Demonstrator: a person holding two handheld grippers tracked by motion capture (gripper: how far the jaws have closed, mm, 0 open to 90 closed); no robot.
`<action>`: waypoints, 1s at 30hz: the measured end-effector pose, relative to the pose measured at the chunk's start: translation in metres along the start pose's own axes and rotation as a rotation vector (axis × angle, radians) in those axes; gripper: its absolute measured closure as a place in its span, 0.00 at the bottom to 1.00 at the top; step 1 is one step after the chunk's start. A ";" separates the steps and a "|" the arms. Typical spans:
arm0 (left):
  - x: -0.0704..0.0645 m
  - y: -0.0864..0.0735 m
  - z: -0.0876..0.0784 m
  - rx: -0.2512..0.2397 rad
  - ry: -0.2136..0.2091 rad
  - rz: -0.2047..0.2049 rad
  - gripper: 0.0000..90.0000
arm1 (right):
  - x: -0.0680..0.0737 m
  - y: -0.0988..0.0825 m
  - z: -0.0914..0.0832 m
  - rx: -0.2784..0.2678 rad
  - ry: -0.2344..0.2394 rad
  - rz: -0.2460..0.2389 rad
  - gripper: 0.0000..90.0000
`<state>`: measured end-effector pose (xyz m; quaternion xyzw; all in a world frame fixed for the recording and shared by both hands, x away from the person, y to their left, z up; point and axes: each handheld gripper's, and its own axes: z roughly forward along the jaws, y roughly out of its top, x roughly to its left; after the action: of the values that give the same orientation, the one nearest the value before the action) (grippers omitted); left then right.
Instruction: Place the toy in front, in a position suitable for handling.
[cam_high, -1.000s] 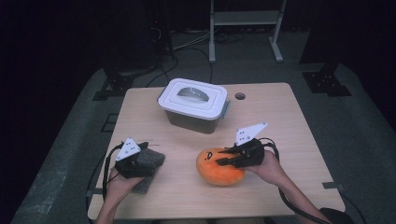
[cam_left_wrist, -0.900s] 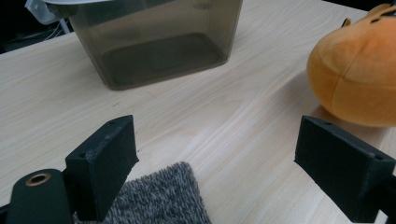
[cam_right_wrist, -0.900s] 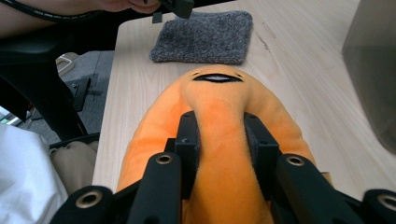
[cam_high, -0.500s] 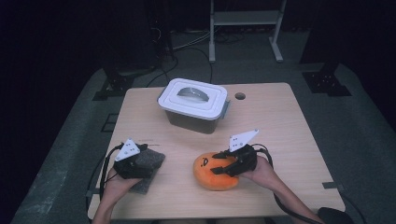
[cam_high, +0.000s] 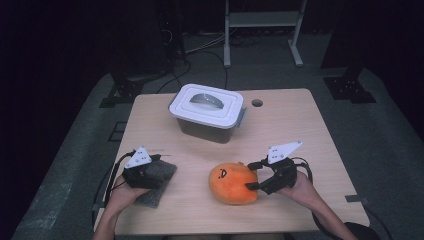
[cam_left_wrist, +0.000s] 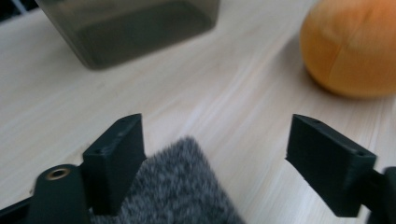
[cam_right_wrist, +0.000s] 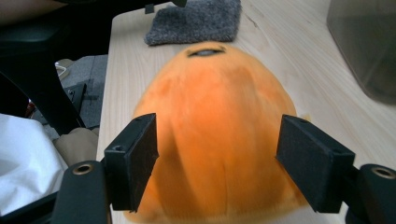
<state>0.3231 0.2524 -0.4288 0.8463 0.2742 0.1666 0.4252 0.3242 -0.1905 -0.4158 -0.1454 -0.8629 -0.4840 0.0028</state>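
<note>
Fingers of right gripper (cam_high: 255, 176) just opened, straddling orange plush (cam_high: 232, 183)

High view down over the table (cam_high: 300, 125); both gripper views close, low, sharing the orange plush (cam_right_wrist: 219, 135).

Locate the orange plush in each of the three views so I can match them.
High view: orange plush low on the table, right of centre, at the right claw.
Left gripper view: plush at upper right, far off.
Right gripper view: plush centre, between the open jaws.
Shared landmark: grey cloth.
</note>
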 end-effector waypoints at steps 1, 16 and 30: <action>0.000 0.000 0.000 0.000 0.000 0.000 0.22 | 0.000 0.000 0.000 0.000 0.000 0.000 0.31; 0.018 -0.035 0.014 0.142 -0.056 -0.021 0.35 | -0.003 -0.010 0.005 0.008 -0.017 -0.002 0.31; 0.014 -0.036 0.019 0.191 -0.013 -0.008 0.46 | 0.000 -0.013 0.007 -0.003 -0.029 -0.005 0.30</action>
<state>0.3325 0.2661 -0.4686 0.8829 0.2895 0.1326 0.3450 0.3223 -0.1910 -0.4307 -0.1503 -0.8625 -0.4831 -0.0112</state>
